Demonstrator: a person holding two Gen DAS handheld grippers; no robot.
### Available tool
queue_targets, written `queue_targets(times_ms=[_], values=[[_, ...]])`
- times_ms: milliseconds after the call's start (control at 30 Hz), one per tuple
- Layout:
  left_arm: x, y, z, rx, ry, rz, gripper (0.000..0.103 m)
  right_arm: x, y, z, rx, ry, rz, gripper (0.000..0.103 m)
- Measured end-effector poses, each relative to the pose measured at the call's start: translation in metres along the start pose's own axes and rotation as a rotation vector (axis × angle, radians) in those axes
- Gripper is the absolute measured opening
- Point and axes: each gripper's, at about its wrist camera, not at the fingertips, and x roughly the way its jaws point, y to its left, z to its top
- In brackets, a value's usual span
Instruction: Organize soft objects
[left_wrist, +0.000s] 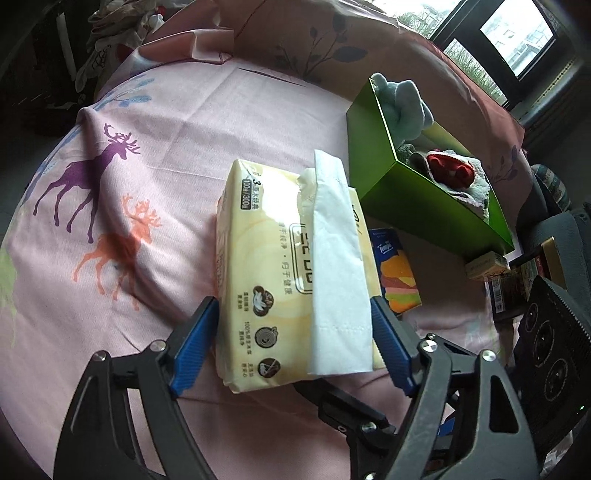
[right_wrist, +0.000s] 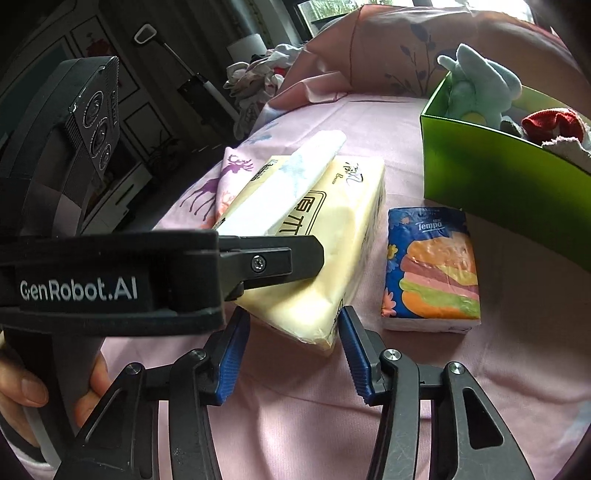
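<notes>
We've got the left gripper (left_wrist: 295, 345) with jaws spread wide, the right gripper (right_wrist: 293, 354) parted too, and our left hand (right_wrist: 33, 387) wrapped round its handle.

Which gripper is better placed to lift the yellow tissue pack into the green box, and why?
Left. The left gripper already brackets the yellow tissue pack across its width. The right gripper only meets one corner. The green box lies just beyond.

The bed (left_wrist: 221, 122), under a pink deer-print sheet, carries a yellow tissue pack (left_wrist: 266, 266) at centre, a Tempo packet (left_wrist: 399, 273) just beside it at 3 o'clock, and a green box (left_wrist: 391, 173) at 1 o'clock.
</notes>
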Motion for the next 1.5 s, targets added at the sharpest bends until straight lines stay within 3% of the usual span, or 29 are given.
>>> queue_targets(times_ms=[200, 367, 567, 1100, 1267, 1500], values=[[-0.026, -0.010, -0.018, 0.024, -0.033, 0.003, 0.080, -0.028, 0.017, -0.016, -0.026, -0.037, 0.023, 0.040], [-0.042, -0.022, -0.043, 0.050, -0.032, -0.006, 0.080, -0.048, 0.029, -0.034, -0.052, -0.040, 0.029, 0.038], [-0.067, -0.047, -0.060, 0.110, -0.077, -0.012, 0.080, -0.080, 0.038, -0.049, -0.085, -0.102, 0.008, 0.037], [-0.109, -0.107, -0.042, 0.234, -0.178, -0.065, 0.080, -0.152, 0.025, -0.035, -0.088, -0.265, -0.037, 0.037], [-0.091, -0.089, -0.039, 0.196, -0.182, -0.023, 0.080, -0.127, 0.023, -0.026, -0.103, -0.212, -0.026, 0.037], [-0.066, -0.020, -0.030, 0.005, -0.131, -0.010, 0.080, -0.066, 0.034, -0.016, -0.113, -0.141, 0.037, 0.037]])
